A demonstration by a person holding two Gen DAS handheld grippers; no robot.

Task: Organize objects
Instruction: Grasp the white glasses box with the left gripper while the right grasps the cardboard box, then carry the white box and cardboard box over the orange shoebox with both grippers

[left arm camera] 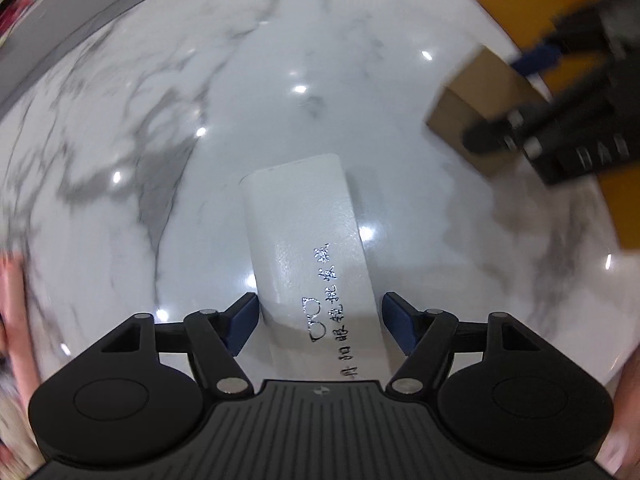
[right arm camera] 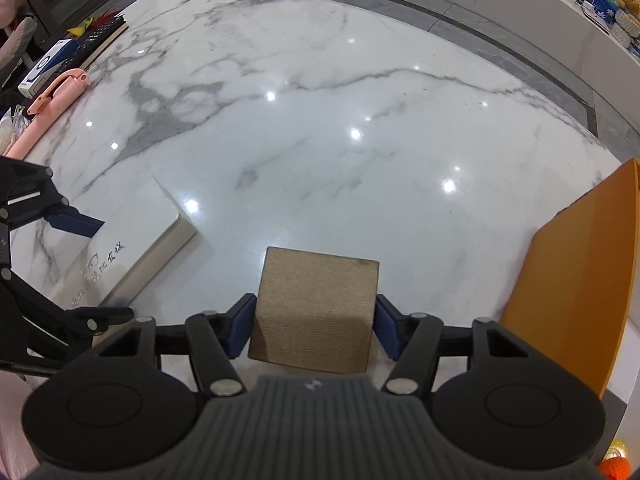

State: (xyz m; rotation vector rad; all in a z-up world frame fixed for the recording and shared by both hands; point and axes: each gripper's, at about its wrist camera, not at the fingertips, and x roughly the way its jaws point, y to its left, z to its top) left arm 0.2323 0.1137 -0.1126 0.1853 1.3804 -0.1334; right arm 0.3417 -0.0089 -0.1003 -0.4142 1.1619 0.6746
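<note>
A long white box with silver lettering [left arm camera: 308, 252] lies on the marble table between the fingers of my left gripper [left arm camera: 320, 322]. The jaws are open around its near end, the left pad close to it, the right pad apart. The box also shows in the right wrist view [right arm camera: 132, 256], with the left gripper beside it [right arm camera: 60, 216]. My right gripper [right arm camera: 316, 324] is shut on a brown cardboard cube [right arm camera: 316, 312], both blue pads pressed on its sides. The cube [left arm camera: 476, 112] and right gripper [left arm camera: 560, 120] show blurred at the right of the left wrist view.
An orange box [right arm camera: 580, 280] stands at the right, close to the cube. At the table's far left edge lie a pink folded stick [right arm camera: 52, 108], a black remote [right arm camera: 96, 36] and a blue-white box [right arm camera: 44, 64]. The marble tabletop [right arm camera: 340, 120] stretches ahead.
</note>
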